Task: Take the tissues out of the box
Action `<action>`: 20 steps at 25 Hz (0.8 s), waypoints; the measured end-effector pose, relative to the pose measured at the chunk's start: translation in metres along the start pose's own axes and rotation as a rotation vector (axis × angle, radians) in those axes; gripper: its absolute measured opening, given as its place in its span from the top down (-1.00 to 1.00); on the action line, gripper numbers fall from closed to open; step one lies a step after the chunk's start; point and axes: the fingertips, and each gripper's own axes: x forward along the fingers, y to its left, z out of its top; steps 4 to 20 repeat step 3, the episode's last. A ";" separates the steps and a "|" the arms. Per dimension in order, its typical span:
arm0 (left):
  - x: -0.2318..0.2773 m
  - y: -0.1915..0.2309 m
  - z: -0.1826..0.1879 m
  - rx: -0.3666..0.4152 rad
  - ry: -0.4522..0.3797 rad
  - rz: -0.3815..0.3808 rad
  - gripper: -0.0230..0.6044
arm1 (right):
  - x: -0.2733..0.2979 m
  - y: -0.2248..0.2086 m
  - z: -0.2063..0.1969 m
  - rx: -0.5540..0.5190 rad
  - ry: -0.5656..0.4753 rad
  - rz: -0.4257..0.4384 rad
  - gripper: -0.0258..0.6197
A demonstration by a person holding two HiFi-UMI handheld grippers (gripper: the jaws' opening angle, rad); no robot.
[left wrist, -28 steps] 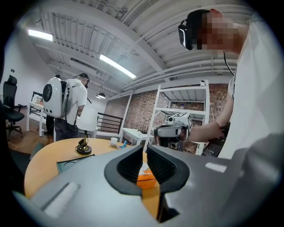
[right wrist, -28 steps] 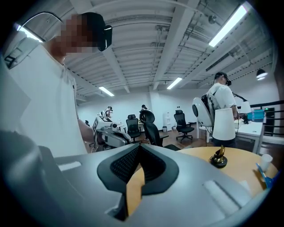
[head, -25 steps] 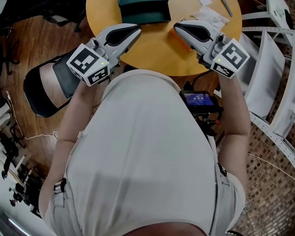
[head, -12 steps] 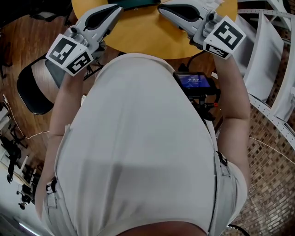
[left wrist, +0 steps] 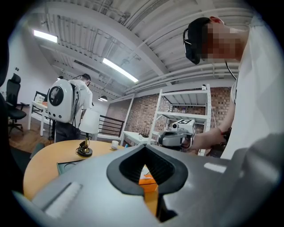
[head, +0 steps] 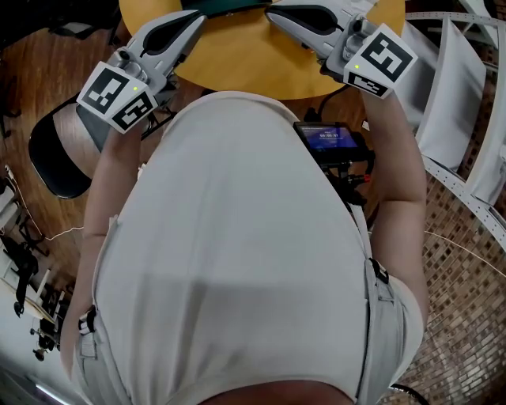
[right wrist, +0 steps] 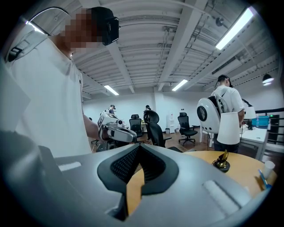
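Observation:
A sliver of the dark teal box (head: 229, 6) shows at the top edge of the head view, on the round yellow table (head: 245, 59). The left gripper view has it as a flat teal shape (left wrist: 66, 166) on the tabletop. No tissues are in view. My left gripper (head: 196, 17) and right gripper (head: 273, 11) hover over the table's near side, tips pointing toward each other on either side of the box. Both are shut with nothing held. An orange object (left wrist: 148, 178) shows through the gap in the left gripper's jaws.
A small lamp (left wrist: 84, 148) and a white cup (left wrist: 114, 143) stand on the table. A black chair (head: 59, 150) is at my left, white shelving (head: 455, 103) at my right. A person with a white backpack (right wrist: 217, 113) stands beyond the table. A screen device (head: 328, 138) hangs at my waist.
Both grippers have shifted up the head view, further over the table. The white tissues and orange item at the top have left that view. Little has moved in the last half second.

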 end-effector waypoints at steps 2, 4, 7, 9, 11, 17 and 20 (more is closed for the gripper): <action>-0.002 -0.004 0.001 0.001 0.003 0.002 0.93 | -0.001 0.004 0.002 0.002 -0.003 -0.001 0.92; -0.003 -0.006 0.002 0.001 0.005 0.002 0.93 | -0.002 0.006 0.003 0.002 -0.004 0.000 0.92; -0.003 -0.006 0.002 0.001 0.005 0.002 0.93 | -0.002 0.006 0.003 0.002 -0.004 0.000 0.92; -0.003 -0.006 0.002 0.001 0.005 0.002 0.93 | -0.002 0.006 0.003 0.002 -0.004 0.000 0.92; -0.003 -0.006 0.002 0.001 0.005 0.002 0.93 | -0.002 0.006 0.003 0.002 -0.004 0.000 0.92; -0.003 -0.006 0.002 0.001 0.005 0.002 0.93 | -0.002 0.006 0.003 0.002 -0.004 0.000 0.92; -0.003 -0.006 0.002 0.001 0.005 0.002 0.93 | -0.002 0.006 0.003 0.002 -0.004 0.000 0.92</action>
